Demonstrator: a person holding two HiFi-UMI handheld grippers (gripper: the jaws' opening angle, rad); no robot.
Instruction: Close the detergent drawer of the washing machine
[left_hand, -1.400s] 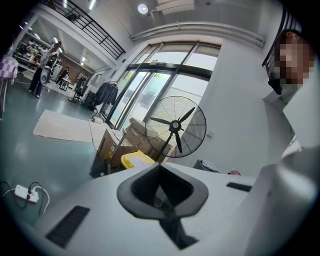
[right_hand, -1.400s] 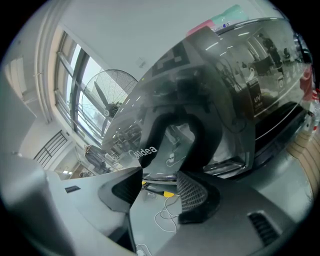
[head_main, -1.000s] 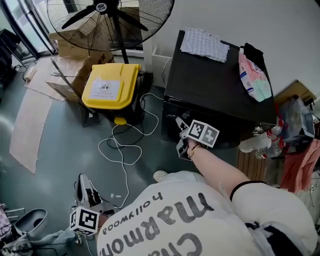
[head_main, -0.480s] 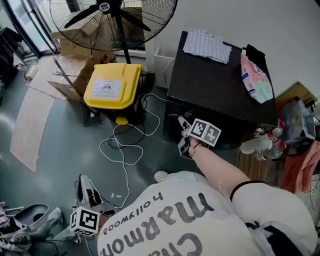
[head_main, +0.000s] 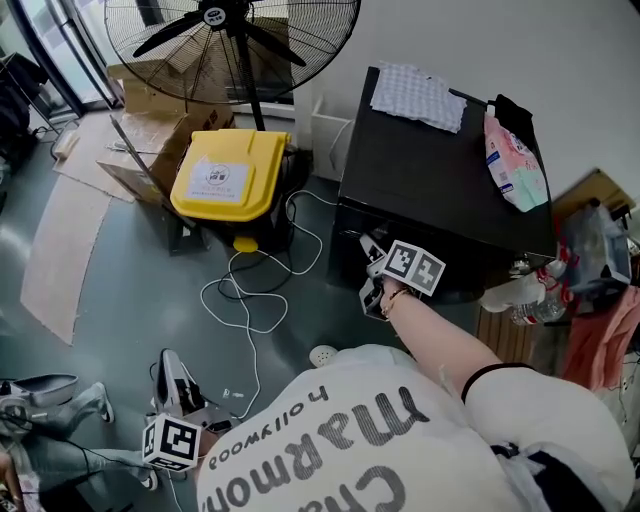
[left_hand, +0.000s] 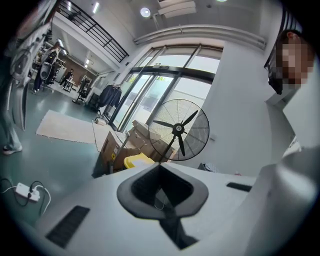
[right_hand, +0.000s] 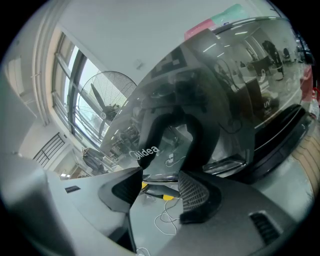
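The black washing machine (head_main: 440, 170) stands at the upper right of the head view. My right gripper (head_main: 366, 272) is at its upper front left corner, where the fingers hide the detergent drawer. In the right gripper view the machine's glossy dark front panel (right_hand: 147, 150), with a white logo, fills the space ahead of the right gripper (right_hand: 160, 182). That panel's lower edge lies in the wide gap between the pads, which do not press on it. My left gripper (head_main: 168, 362) hangs low over the floor, far from the machine. The tips of the left gripper (left_hand: 160, 167) meet on nothing.
A big floor fan (head_main: 230, 45), a yellow-lidded bin (head_main: 228, 175) and cardboard boxes (head_main: 150, 135) stand left of the machine. A white cable (head_main: 250, 290) loops across the floor. A checked cloth (head_main: 418, 95) and a pink pack (head_main: 512, 160) lie on the machine. Bottles (head_main: 525, 290) stand at right.
Both grippers have kept still. At the lower left a person's feet have shifted across the floor. The head view has drifted slightly.
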